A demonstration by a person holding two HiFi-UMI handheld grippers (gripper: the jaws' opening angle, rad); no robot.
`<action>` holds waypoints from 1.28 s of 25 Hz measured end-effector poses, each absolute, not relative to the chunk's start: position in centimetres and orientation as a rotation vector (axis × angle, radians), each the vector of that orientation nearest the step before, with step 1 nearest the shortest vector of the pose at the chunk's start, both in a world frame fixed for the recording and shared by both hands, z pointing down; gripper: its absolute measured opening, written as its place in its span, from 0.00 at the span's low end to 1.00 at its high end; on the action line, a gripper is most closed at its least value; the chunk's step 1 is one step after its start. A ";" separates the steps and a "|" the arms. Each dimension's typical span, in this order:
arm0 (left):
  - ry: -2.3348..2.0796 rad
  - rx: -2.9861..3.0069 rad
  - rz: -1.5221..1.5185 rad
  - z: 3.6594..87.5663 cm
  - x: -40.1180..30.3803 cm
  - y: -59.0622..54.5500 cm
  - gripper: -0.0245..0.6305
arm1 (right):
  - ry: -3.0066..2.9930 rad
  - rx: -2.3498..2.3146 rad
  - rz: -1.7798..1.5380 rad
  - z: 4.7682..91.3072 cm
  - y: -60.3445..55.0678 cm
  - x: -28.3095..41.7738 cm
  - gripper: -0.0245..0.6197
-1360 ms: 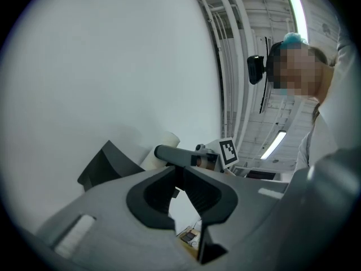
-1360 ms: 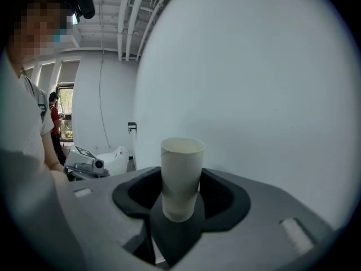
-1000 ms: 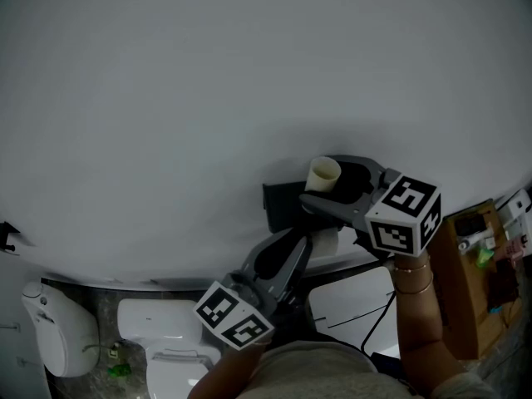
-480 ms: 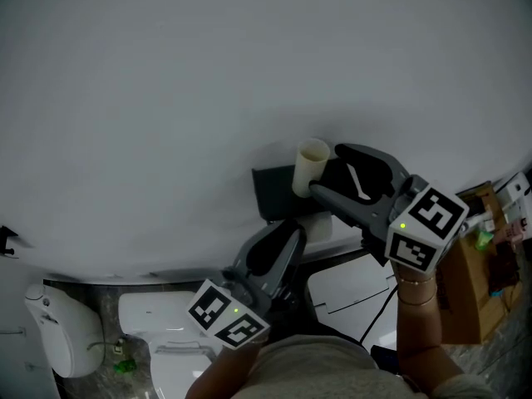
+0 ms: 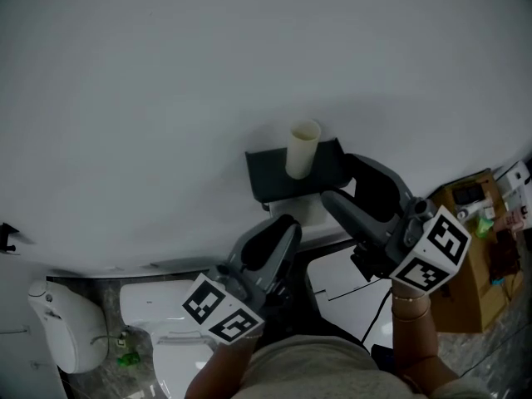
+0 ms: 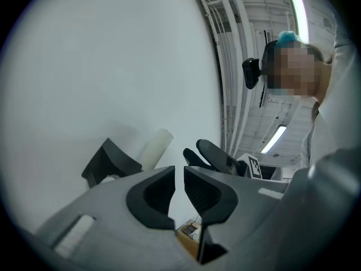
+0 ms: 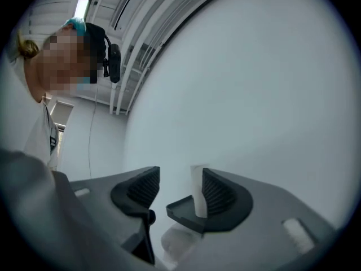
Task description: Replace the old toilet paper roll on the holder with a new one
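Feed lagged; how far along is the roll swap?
Done: the empty cardboard tube stands free on top of the holder. In hand: nothing; the right gripper is open, its jaws just narrowed slightly with nothing between them; the left gripper is shut, empty. Left: remove the tube, fit a new roll.

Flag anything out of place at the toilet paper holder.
The bare cardboard tube stands on end on top of the dark wall holder, loose on its flat shelf: an odd spot for a spent core.

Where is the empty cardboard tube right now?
Head view, centre: the tube stands on the dark wall holder, just left of the open right gripper.
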State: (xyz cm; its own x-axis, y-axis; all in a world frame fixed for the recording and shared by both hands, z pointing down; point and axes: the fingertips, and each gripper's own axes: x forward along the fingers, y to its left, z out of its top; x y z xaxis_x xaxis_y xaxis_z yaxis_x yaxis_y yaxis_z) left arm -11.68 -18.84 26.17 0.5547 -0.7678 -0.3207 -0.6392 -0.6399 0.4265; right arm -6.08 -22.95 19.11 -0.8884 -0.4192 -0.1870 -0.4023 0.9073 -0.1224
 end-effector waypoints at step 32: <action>-1.160 2.519 -0.643 27.9 -10.9 -16.7 0.05 | 3.095 -0.399 -0.125 26.0 -16.5 -7.4 0.04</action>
State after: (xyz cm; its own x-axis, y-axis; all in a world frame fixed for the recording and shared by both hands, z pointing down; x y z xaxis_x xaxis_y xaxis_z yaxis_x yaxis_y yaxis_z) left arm -10.86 -16.65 27.91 0.5753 -0.7711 -0.2726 -0.6402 -0.6320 0.4367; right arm -7.35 -16.55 25.97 -0.9672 -0.2538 -0.0081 -0.2523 0.9642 -0.0816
